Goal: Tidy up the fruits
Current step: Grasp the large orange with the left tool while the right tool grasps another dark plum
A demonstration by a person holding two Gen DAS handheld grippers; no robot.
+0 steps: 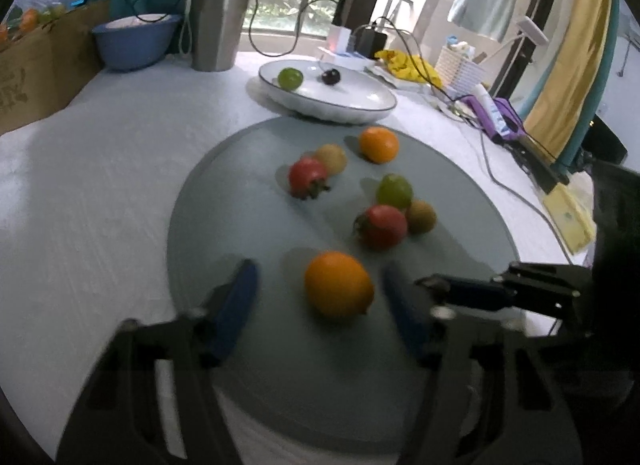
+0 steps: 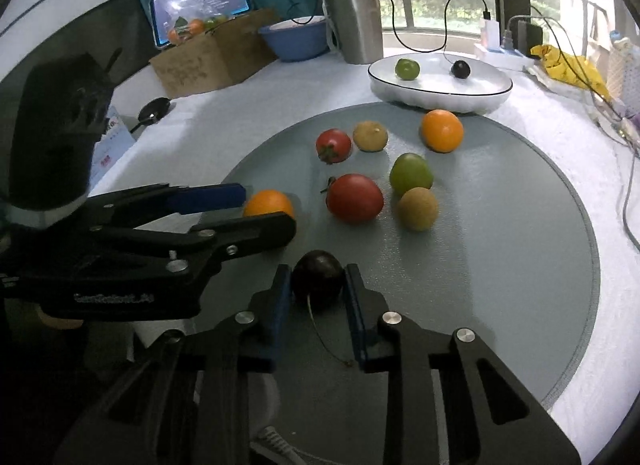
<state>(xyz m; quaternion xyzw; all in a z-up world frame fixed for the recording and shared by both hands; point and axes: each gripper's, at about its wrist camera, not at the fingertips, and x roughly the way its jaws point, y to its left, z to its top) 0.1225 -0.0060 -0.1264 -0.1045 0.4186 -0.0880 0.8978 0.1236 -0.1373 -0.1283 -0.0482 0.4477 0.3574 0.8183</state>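
Observation:
My right gripper (image 2: 318, 279) is shut on a dark cherry (image 2: 318, 275) with a long stem, low over the round grey mat (image 2: 500, 265). My left gripper (image 1: 320, 285) is open around an orange (image 1: 338, 283) that rests on the mat (image 1: 224, 225); it shows from the side in the right wrist view (image 2: 256, 205). Two tomatoes (image 2: 354, 198), two kiwis (image 2: 418, 208), a green fruit (image 2: 410, 173) and another orange (image 2: 442, 130) lie on the mat. A white plate (image 2: 440, 95) behind holds a green fruit (image 2: 407, 68) and a dark cherry (image 2: 461, 68).
A steel tumbler (image 2: 354, 19), a blue bowl (image 2: 296, 39) and a cardboard box (image 2: 208, 61) with bagged fruit stand at the back. Cables (image 2: 628, 193), a charger and a yellow cloth (image 2: 568, 61) lie at the right. A black spoon (image 2: 154, 109) lies at the left.

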